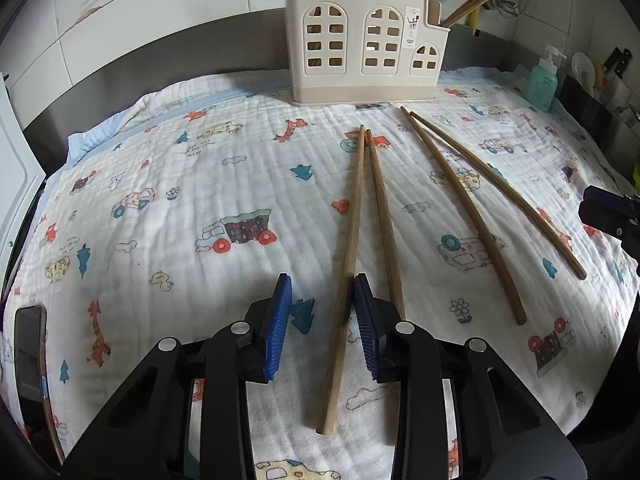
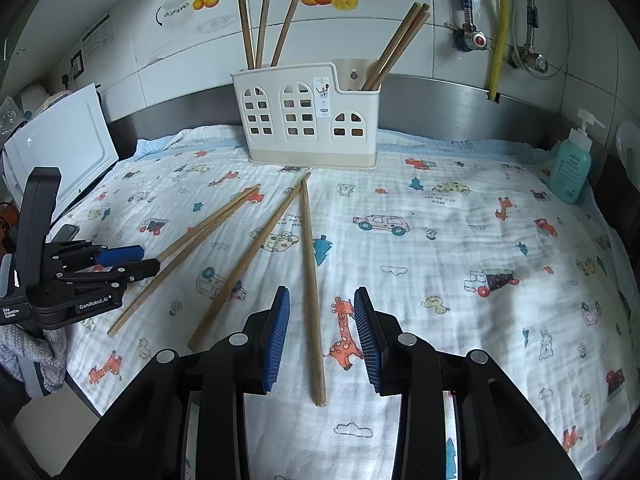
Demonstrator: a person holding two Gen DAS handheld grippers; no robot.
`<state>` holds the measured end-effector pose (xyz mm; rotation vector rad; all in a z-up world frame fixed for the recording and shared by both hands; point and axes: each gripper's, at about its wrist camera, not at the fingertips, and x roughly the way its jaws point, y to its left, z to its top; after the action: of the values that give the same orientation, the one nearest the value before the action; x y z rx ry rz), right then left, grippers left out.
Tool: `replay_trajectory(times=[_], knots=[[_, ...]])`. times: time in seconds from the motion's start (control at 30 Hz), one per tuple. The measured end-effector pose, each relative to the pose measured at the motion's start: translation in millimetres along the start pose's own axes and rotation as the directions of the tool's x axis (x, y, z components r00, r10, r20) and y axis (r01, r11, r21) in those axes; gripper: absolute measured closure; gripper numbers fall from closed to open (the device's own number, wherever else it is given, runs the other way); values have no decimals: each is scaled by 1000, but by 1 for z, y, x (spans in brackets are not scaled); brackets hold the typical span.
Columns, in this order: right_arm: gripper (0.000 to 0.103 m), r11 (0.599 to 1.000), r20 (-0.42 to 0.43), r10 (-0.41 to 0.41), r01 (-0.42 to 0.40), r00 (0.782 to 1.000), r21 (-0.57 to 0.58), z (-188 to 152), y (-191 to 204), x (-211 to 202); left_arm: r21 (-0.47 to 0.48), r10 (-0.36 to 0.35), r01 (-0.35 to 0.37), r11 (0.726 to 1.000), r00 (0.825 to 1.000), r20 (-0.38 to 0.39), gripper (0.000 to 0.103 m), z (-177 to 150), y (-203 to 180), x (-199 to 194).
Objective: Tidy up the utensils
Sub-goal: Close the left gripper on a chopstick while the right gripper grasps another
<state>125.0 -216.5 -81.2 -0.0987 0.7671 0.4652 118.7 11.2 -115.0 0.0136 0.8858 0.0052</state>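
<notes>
Four wooden chopsticks on patterned cloth (image 2: 440, 240). Left tool (image 1: 320, 320), open, straddles leftmost chopstick (image 1: 348, 264). Right tool (image 2: 322, 332), open, straddles rightmost chopstick (image 2: 310, 280); holder (image 2: 308, 120) beyond.

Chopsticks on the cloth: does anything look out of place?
Yes. Four chopsticks lie loose on the printed cloth, splayed at different angles, while the others stand in the white holder.
</notes>
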Motion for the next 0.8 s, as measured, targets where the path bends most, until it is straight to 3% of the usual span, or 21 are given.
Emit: replay_trajectory(times=[0.07, 0.37, 0.8], knots=[[70, 1000, -10, 2, -2, 1000, 1, -3, 0, 3, -6, 1, -1, 1000, 1000, -1, 77, 0, 1, -1], [75, 1000, -50, 11, -11, 999, -2, -11, 1, 20, -33, -26, 26, 999, 1000, 6, 78, -3, 3, -4], [91, 1000, -69, 2, -2, 998, -5, -15, 2, 35, -28, -56, 57, 998, 998, 28, 79, -9, 4, -4]])
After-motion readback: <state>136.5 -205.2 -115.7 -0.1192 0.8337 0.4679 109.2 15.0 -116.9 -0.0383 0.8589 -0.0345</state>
